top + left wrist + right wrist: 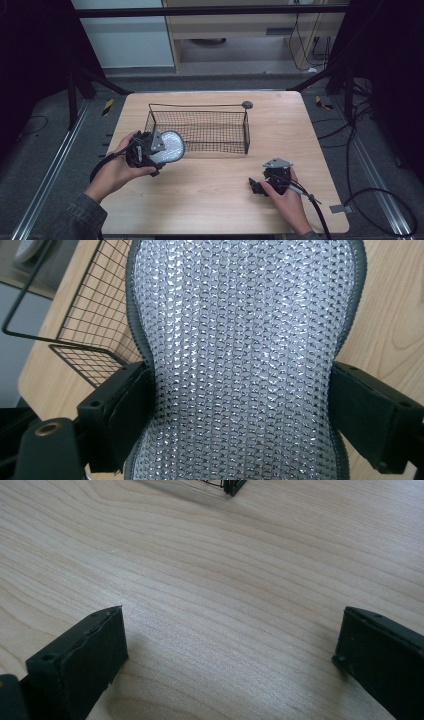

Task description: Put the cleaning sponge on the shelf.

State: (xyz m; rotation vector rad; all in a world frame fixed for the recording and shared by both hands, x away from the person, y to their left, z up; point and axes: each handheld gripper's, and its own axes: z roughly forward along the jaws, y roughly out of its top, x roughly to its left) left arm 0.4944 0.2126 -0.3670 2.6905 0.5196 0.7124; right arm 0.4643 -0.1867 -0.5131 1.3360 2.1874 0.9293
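Note:
My left gripper (152, 150) is shut on a silver mesh scrubbing pad (167, 147) with a dark grey edge, held just in front of the left end of a black wire basket (200, 131). In the left gripper view the pad (245, 355) is pinched at its waist between both jaws, with the basket (95, 315) behind it at upper left. My right gripper (257, 186) rests low on the table at the front right, open, with bare wood between its jaws (230, 645). A corner of the basket (232, 486) shows at the top of the right gripper view.
The basket stands mid-table on the light wooden table (280, 125), and a small grey disc (247, 104) lies behind its right end. Cables (380, 200) trail off the table's right side. Black frame legs (345, 85) stand beyond the far corners.

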